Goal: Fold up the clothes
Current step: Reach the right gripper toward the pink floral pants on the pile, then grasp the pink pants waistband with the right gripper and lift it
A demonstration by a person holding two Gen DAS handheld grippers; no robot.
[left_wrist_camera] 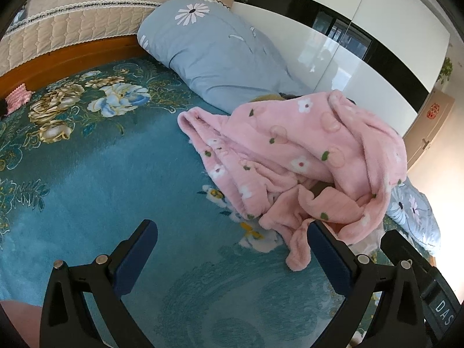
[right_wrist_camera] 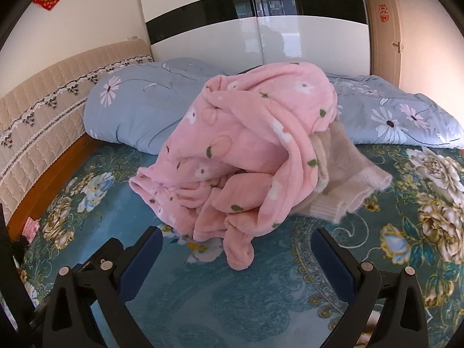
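Note:
A crumpled pink fleece garment (left_wrist_camera: 304,156) with white flowers and green leaves lies heaped on the teal floral bedspread (left_wrist_camera: 101,179). In the right wrist view the same pink garment (right_wrist_camera: 246,150) sits on top of a beige knitted piece (right_wrist_camera: 345,174) that pokes out at its right. My left gripper (left_wrist_camera: 232,243) hovers open above the bedspread, its right finger just short of the garment's hanging end. My right gripper (right_wrist_camera: 237,249) is open too, with that dangling pink end lying between and just beyond its fingers, untouched.
A rolled light-blue flowered duvet (right_wrist_camera: 139,107) lies along the back of the bed. A quilted beige headboard (left_wrist_camera: 72,23) is on the left, a glossy white wardrobe (right_wrist_camera: 255,34) behind. A small pink cloth (left_wrist_camera: 17,98) sits by the wooden bed frame.

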